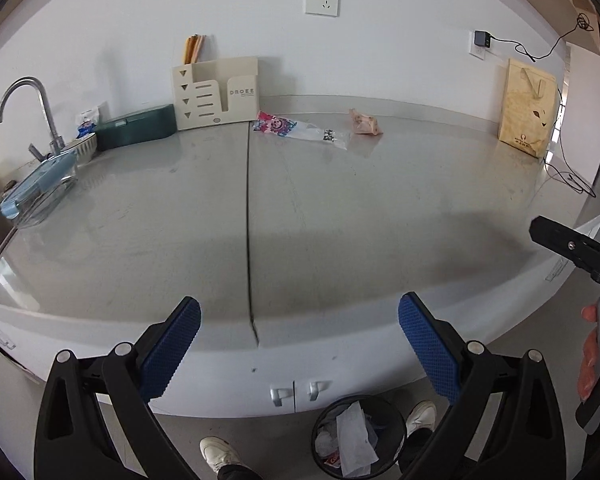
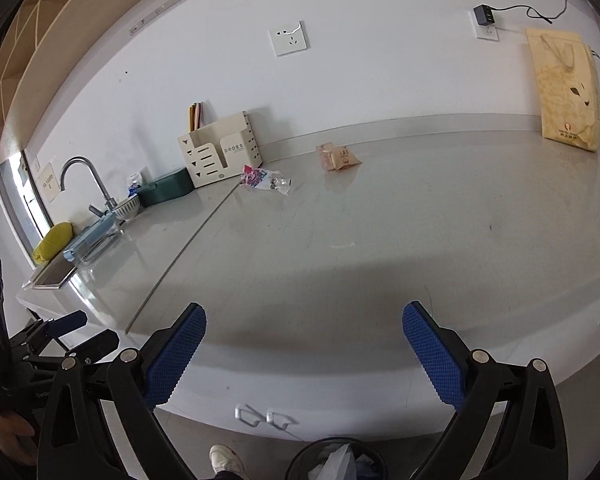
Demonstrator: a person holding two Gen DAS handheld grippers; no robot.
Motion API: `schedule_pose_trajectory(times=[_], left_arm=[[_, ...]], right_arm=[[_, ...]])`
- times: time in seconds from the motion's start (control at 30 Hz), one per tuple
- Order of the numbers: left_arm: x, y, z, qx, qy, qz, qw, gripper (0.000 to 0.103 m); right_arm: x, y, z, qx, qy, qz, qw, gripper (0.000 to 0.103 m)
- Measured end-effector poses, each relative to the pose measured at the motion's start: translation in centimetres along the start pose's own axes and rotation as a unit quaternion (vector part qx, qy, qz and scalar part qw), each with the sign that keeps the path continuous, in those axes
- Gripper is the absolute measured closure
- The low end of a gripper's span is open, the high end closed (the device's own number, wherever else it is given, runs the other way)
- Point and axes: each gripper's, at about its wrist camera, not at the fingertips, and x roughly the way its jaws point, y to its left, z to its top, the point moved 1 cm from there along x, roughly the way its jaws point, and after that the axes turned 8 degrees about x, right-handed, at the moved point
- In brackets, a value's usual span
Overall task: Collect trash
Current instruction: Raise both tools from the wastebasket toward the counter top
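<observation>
Left wrist view shows the left gripper (image 1: 299,344) spread wide and empty; the right gripper (image 2: 304,348) likewise. A colourful wrapper (image 1: 296,128) and pink packet (image 1: 365,122) lie near the countertop's (image 1: 340,216) back wall, the wastebasket (image 1: 358,436) on the floor below.

pink wrapper (image 1: 365,121), blue waffle-textured pads (image 1: 171,354)

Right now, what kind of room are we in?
Likely a small kitchen or office pantry: a grey countertop with a faucet over a sink at its left end, cabinet doors below, and a trash bin on the floor.
</observation>
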Motion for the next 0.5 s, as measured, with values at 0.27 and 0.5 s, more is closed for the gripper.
schedule_pose_trajectory(times=[0.27,0.5], left_arm=[[4.4,-1.5,6.1,-0.001,0.01,-0.011,0.9999,0.004],[10.0,-1.7,10.7,-0.039,0.032,-0.013,0.9986,0.004]], right_arm=[[5.3,0.6,7.0,-0.019,0.025,-0.028,0.999,0.004],[10.7,-0.6,12.9,0.009,0.065,-0.015,0.998,0.004]])
